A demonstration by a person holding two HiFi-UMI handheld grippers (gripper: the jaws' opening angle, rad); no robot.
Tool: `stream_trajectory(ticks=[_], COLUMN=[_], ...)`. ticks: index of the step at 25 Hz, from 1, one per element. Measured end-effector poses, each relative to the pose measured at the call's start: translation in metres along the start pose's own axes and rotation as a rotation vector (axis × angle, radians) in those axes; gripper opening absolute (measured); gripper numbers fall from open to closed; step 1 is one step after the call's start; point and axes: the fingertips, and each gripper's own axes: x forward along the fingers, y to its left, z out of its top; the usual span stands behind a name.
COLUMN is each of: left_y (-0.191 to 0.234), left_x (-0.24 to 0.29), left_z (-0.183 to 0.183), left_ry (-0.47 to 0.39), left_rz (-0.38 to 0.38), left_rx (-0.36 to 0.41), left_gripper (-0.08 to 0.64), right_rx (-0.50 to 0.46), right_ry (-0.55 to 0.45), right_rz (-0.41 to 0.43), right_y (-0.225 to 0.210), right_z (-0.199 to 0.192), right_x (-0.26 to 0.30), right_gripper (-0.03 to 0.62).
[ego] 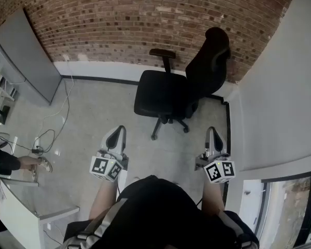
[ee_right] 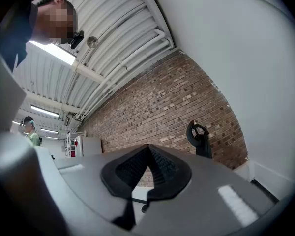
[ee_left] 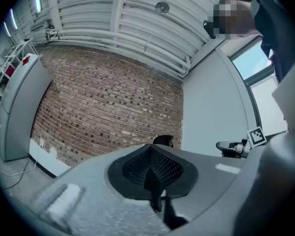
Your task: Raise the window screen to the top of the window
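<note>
Nearest the head camera is the person's dark-clad torso (ego: 160,211), from which both arms reach toward the office chair (ego: 171,95). On the near side of the chair's left edge is the left gripper (ego: 117,131), jaws pressed together on nothing. On the near side of the chair's right edge is the right gripper (ego: 212,133), likewise closed and empty. Right of the chair, behind the right gripper and apart from it, stands the window (ego: 287,209); its screen cannot be made out.

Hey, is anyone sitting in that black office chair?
No, the chair has nobody on its seat in the head view, and it stands alone in front of the brick wall.
</note>
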Motion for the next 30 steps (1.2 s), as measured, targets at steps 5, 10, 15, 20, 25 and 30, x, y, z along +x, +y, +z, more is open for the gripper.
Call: stream_trajectory(ticks=[5, 10, 15, 20, 25, 30], left_y=[-0.002, -0.007, -0.014, -0.031, -0.065, -0.116], left_x=[0.001, 0.000, 0.001, 0.010, 0.025, 0.051], left_z=[0.006, 0.001, -0.003, -0.004, -0.015, -0.030], left_ry=[0.013, 0.021, 0.029, 0.033, 0.061, 0.093], left_rz=[-0.008, -0.020, -0.032, -0.064, -0.127, -0.205], left_rx=[0.004, 0.003, 0.011, -0.038, -0.042, -0.017], left_gripper=[0.001, 0.000, 0.000, 0.000, 0.000, 0.000], right_rx=[0.013, 0.017, 0.021, 0.043, 0.017, -0.004], right_ry=[-0.008, -0.008, -0.012, -0.030, -0.061, -0.090], right_rz=[-0.008, -0.023, -0.024, -0.026, -0.098, -0.172], right_y=[0.003, -0.003, -0.004, -0.015, -0.041, -0.074], right_z=[0.003, 0.001, 0.007, 0.016, 0.030, 0.051], right_x=[-0.003, -0.011, -0.019, -0.034, -0.063, -0.109], right_gripper=[0.003, 0.003, 0.003, 0.005, 0.005, 0.005])
